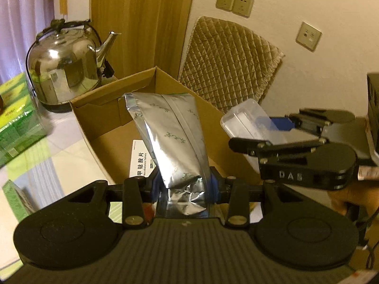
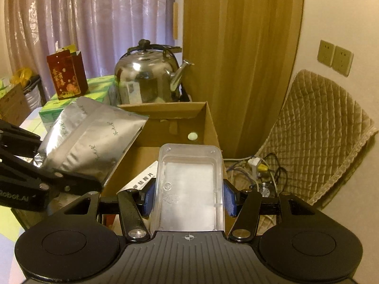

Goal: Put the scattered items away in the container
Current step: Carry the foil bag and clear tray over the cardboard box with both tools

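— Cardboard box first: what sits in it?

— Open top, brown, flaps folded in. On its floor lies a white medicine carton with printed characters, flat against the near side. A small pale round sticker shows on the inner far wall. Nothing else inside is clear to me.

— And the 2 tools?

— The left gripper is clamped on the crumpled lower end of a silver foil pouch, which stands up over the box opening, its sealed top edge leaning toward the far wall. The right gripper pinches a clear plastic case between its blue pads, squeezing both long sides; the case hangs over the box's near right edge (in the left view it sits just outside the right wall, tilted).

— Is the case empty?

— Cannot tell; something pale shows through it.

— The surface?

— A table with a pastel checked cloth. Behind the box stands a steel kettle with a black handle, just beside the box's far corner. Green cartons are stacked to the left, a dark red gift bag on top of them.

— The room?

— Lilac curtains, a wooden panel, wall sockets, a quilted beige cushion leaning on the wall, and tangled cables on the floor beneath it.
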`<state>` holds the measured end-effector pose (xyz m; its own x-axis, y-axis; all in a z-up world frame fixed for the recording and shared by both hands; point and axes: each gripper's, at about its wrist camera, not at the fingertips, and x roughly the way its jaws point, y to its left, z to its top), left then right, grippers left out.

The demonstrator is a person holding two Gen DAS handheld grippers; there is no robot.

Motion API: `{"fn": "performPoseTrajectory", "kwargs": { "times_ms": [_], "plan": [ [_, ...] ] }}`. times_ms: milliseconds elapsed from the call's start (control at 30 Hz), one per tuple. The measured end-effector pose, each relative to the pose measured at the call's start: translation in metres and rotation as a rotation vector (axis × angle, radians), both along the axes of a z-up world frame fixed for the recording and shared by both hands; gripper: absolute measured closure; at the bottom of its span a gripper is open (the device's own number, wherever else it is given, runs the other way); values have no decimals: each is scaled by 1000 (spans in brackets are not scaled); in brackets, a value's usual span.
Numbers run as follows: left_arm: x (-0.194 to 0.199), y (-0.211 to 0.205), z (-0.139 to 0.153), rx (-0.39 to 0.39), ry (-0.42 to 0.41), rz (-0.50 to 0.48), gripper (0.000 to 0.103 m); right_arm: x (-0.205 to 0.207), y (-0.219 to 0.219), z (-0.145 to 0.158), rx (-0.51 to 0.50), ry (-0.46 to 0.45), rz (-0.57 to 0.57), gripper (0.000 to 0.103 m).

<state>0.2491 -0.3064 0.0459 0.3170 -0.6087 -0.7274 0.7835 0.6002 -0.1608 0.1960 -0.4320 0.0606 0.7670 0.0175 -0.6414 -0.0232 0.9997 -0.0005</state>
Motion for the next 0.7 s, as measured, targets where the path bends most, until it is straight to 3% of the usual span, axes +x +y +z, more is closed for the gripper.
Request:
{"fn": "performPoseTrajectory", "kwargs": {
  "times_ms": [367,700],
  "plan": [
    [28,-17,-22,-44,78,110,68,21,-19,-24,60,34,-9,50],
    [33,-28,-34,-13,84,141,68,26,-23,-38,74,56,0,50]
  ]
}}
